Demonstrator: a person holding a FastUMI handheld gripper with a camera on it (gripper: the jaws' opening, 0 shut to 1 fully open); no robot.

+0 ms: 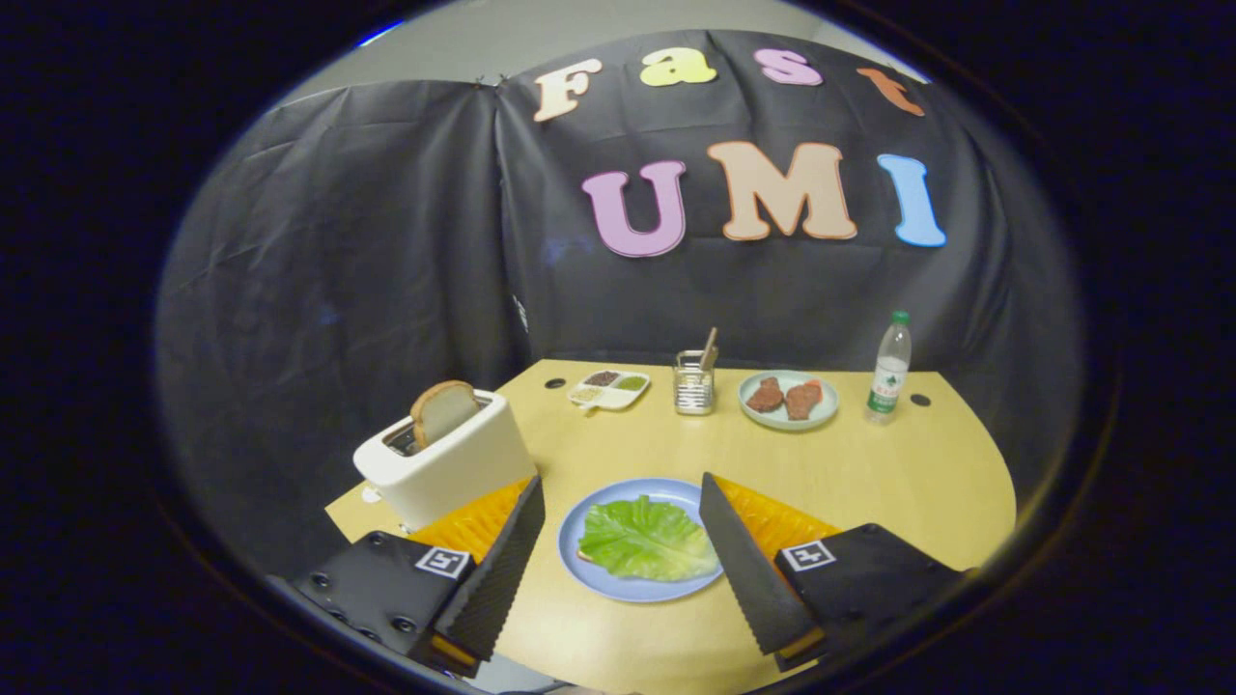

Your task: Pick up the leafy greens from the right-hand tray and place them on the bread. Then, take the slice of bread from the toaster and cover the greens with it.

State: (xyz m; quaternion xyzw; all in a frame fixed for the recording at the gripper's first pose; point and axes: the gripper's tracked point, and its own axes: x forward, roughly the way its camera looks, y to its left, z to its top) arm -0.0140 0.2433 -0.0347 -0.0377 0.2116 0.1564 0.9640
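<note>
Now our gripper (623, 492) fingers are wide apart and hold nothing, so we might knock the brown bread slice (442, 411) in the white toaster (454, 465) at middle left.

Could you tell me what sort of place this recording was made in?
Probably a staged kitchen-table booth: a toaster holding bread, leafy greens on a blue plate, black cloth wall behind. The open gripper straddles the plate.

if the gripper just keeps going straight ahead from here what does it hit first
Probably the lettuce leaf on the blue plate, lying between the open jaws of the gripper. If it passes above that, the jar stands beyond; depth is unclear.
</note>
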